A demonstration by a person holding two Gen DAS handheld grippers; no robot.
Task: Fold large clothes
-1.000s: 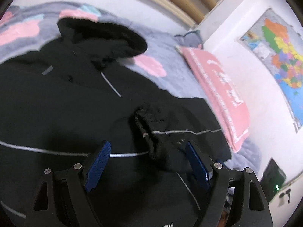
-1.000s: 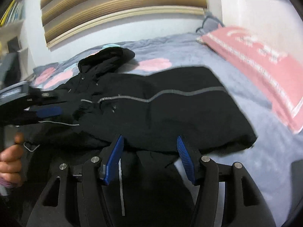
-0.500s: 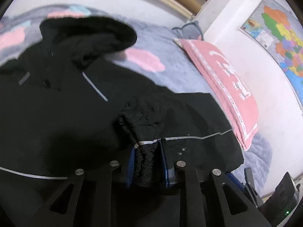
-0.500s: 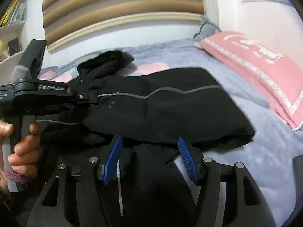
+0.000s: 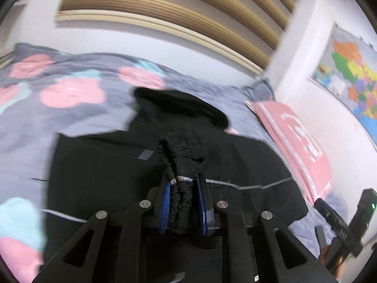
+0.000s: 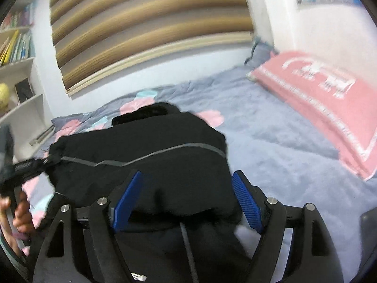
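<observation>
- Black jacket (image 6: 146, 165) lies on the bed (image 6: 271, 146); its elastic cuff (image 5: 180, 188) is clamped between the left gripper (image 5: 182, 184) fingers.
- Right gripper (image 6: 186, 188) fingers have just been opening, apart above the jacket, pressing nothing.

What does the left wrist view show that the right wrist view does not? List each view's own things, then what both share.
Left wrist only: the left gripper shut on the jacket's elastic cuff, and the wall map.

Right wrist only: the right gripper, open over the jacket's folded edge, the bookshelf, and a hand on the other gripper's handle.

Both: the black jacket on the flowered bedspread, the pink pillow and the striped blind.
</observation>
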